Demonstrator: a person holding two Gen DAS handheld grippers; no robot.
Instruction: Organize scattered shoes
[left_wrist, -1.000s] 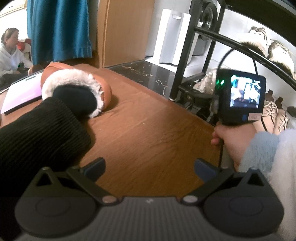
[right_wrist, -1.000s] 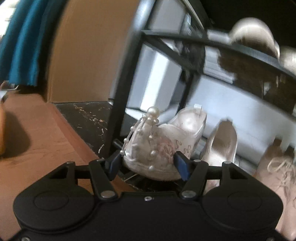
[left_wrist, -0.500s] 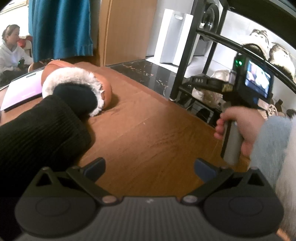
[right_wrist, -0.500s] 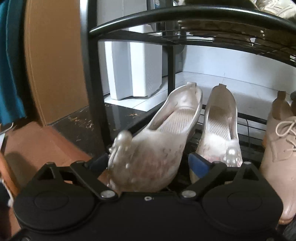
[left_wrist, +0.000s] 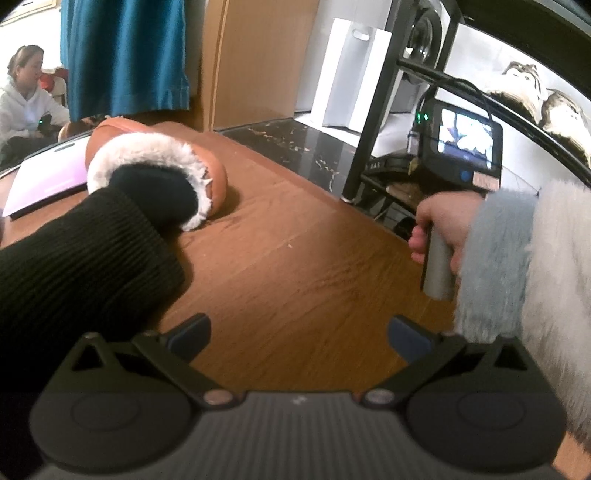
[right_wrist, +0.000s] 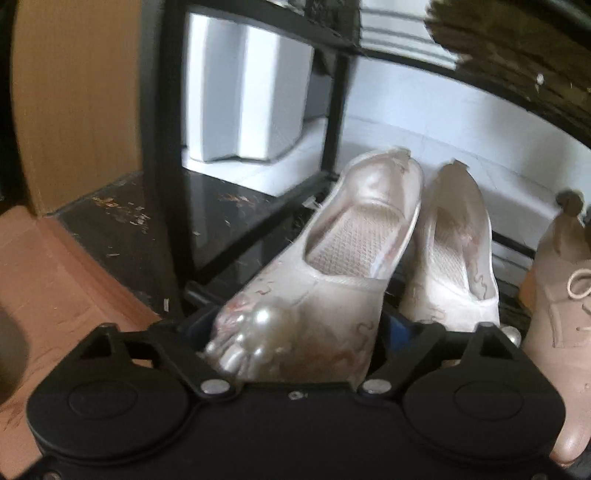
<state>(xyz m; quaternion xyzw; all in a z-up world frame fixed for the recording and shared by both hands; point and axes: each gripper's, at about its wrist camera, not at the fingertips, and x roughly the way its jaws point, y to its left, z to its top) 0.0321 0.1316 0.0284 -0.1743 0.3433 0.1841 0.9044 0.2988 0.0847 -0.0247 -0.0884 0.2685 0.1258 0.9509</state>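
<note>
A person holding a two-finger gripper in each hand is working beside a black shoe rack (right_wrist: 162, 192). The right gripper (right_wrist: 295, 332) is reaching into the rack's lowest tier, where a pearl-trimmed white flat (right_wrist: 325, 280) is lying between its fingers, toe toward the camera and heel pointing into the rack. The jaws are closing from a wide spread, but the fingertips are hidden behind the shoe's toe, so it cannot be told whether the pads are pressing on it. Its matching white flat (right_wrist: 454, 258) is sitting just beside it on the same tier, and a tan lace-up shoe (right_wrist: 557, 295) is standing further right. The left gripper (left_wrist: 299, 328) is hovering over the wooden floor (left_wrist: 295, 258) with its jaws spread wide and nothing between them. Ahead of it, an orange fur-lined slipper (left_wrist: 155, 166) is lying on the floor, well apart from the rack, with a black sleeve (left_wrist: 85, 251) reaching into its opening. The right hand (left_wrist: 443, 225) is gripping its tool's handle near the rack.
</note>
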